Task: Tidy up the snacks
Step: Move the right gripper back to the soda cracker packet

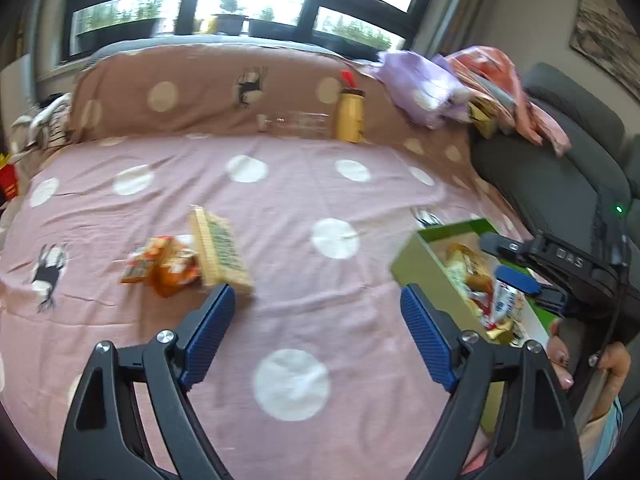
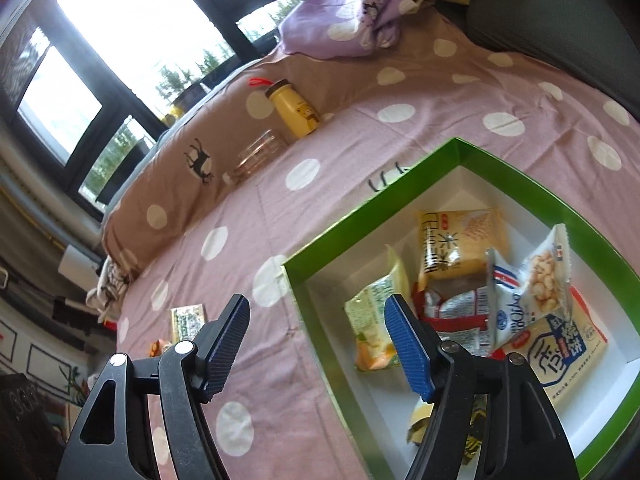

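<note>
both tongs gape with nothing between them. the box (image 2: 472, 148) on the bed (image 1: 280, 184) already holds packets; we swing the left tongs (image 1: 318, 312) onto the loose snacks (image 1: 188, 260), straddling one packet squarely before closing.

Readable text:
- "DAS", raised letters on the black body of the right gripper (image 1: 516, 276), left wrist view.
- Large Chinese characters on the yellow snack packet (image 2: 456, 244) and the white-and-blue packet (image 2: 560, 356) in the green box (image 2: 400, 196); blur makes them possibly illegible.
</note>
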Tool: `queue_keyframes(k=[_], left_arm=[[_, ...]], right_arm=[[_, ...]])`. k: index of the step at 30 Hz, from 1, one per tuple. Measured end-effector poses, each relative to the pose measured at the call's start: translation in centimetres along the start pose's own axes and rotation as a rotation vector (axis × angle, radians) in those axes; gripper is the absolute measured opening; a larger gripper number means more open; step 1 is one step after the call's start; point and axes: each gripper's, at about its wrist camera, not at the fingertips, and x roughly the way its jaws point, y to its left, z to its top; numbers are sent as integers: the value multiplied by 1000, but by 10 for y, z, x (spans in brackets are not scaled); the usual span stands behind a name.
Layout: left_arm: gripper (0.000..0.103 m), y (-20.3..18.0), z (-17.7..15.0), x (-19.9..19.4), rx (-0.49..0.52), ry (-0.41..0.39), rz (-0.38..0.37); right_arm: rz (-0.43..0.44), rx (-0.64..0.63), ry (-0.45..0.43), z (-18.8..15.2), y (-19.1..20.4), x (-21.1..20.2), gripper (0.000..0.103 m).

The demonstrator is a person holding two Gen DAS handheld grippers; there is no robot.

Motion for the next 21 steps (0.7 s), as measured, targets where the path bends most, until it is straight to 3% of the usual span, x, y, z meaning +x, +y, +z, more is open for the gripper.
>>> queue_keyframes(k=[3, 6, 10, 17, 21], left_arm=[[87, 28, 0, -4, -62, -21, 55], [87, 56, -1, -4, -130, -16, 107], [87, 86, 0, 3, -229, 15, 109], [87, 119, 1, 1, -266, 2, 188], [87, 133, -2, 12, -311, 36, 180]], right_arm=[[18, -44, -4, -6, 15, 2, 82], [26, -89, 3, -12, 31, 8, 82], [62, -147, 54, -19, 58, 22, 82], [255, -156, 255, -26, 114, 81, 82], [219, -197, 380, -37, 144, 136, 82]])
